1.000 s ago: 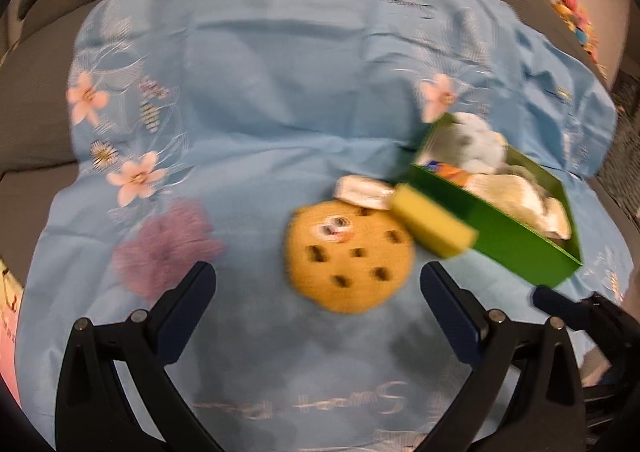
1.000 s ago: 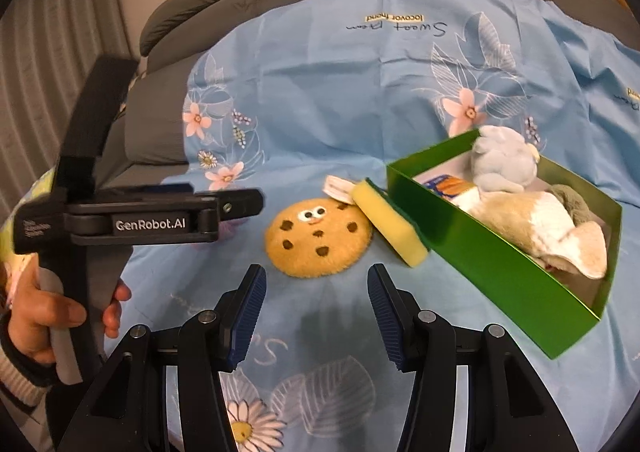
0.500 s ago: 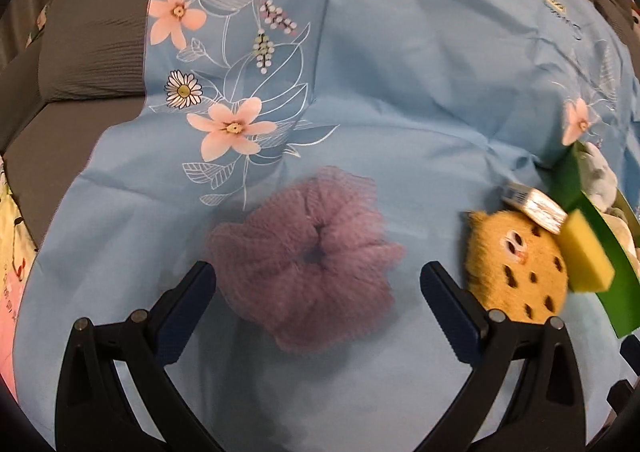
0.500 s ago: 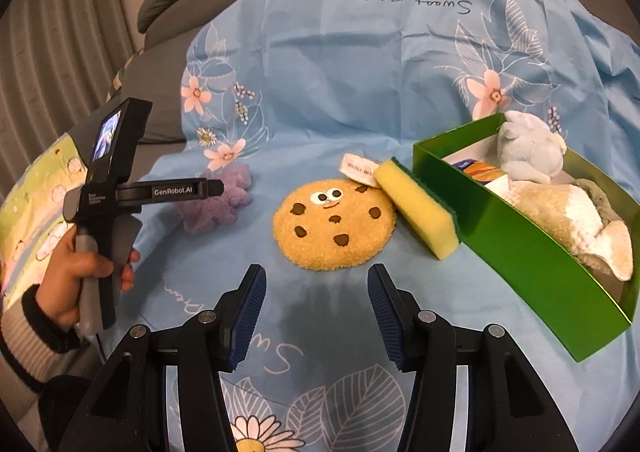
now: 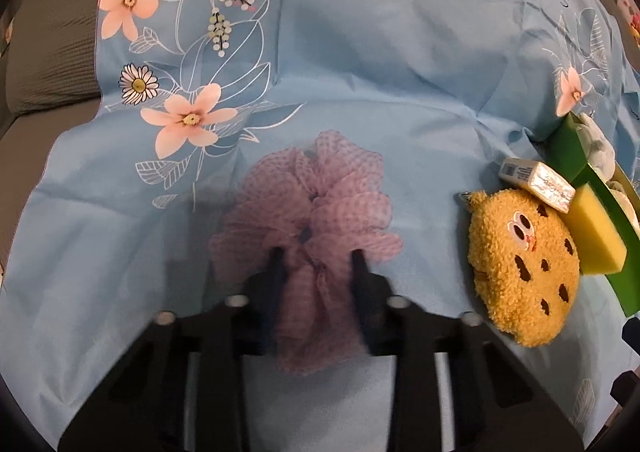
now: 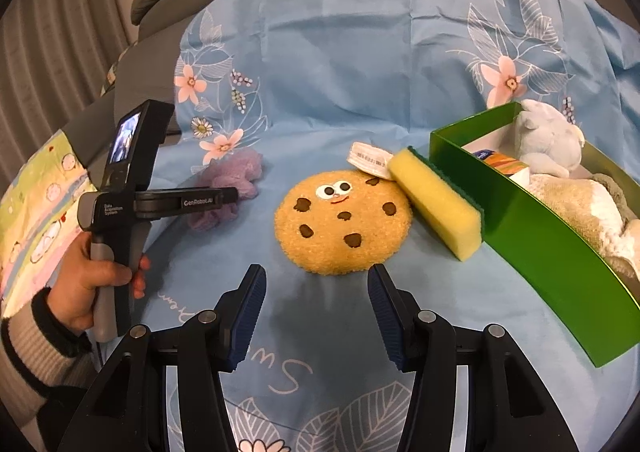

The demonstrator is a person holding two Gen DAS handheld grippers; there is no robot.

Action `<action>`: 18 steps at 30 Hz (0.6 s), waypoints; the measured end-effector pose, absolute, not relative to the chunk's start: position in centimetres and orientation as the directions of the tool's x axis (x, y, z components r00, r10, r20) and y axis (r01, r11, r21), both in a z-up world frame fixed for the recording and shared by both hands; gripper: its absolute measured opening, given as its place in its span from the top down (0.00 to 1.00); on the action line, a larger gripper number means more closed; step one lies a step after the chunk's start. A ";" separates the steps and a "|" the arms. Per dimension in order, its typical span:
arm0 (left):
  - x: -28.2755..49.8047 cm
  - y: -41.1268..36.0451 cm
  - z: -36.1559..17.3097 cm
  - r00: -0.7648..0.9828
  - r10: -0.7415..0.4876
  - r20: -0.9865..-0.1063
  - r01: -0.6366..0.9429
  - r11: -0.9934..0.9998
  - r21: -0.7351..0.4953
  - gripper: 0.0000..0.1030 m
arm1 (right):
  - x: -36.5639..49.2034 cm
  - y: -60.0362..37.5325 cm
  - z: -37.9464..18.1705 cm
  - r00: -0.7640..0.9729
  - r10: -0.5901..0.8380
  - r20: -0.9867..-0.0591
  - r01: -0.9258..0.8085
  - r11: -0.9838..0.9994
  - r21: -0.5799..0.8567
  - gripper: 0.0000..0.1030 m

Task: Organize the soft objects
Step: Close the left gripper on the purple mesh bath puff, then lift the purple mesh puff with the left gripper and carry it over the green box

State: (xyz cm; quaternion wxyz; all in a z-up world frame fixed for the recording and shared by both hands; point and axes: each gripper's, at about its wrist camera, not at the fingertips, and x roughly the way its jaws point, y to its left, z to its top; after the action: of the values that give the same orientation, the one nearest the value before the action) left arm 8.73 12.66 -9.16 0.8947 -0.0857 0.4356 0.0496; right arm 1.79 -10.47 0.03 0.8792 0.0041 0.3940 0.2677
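Purple mesh pouf (image 5: 308, 220) pinched btwn left tongs (image 5: 318, 258), closing

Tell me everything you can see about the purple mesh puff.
The puff is a pale purple ball of gathered netting, ruffled into soft folds around a dark centre. It lies on the blue cloth, left of the cookie plush and apart from it. The left tool has just been closing; its fingers now pinch the puff's near folds.
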 end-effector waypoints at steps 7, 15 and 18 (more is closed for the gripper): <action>8.0 11.7 -7.6 0.659 -0.006 -0.752 -0.132 0.983 -0.124 0.91 | 1.6 -11.3 0.1 0.551 0.464 -0.694 -0.449 0.866 0.222 0.48; 6.3 9.0 -5.3 0.690 -0.108 -0.716 -0.026 0.985 -0.173 0.91 | 1.5 -11.8 0.5 0.537 0.498 -0.681 -0.455 0.851 0.263 0.48; 5.4 7.3 -4.0 0.689 -0.182 -0.702 0.048 0.977 -0.206 0.91 | 1.4 -12.3 0.4 0.525 0.513 -0.679 -0.460 0.842 0.281 0.48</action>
State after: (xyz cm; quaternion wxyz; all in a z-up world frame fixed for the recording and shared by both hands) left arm 5.38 7.35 -4.04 0.9149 -0.0860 0.3895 -0.0626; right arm 1.38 -12.32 0.45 0.8725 0.0331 0.3999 0.2787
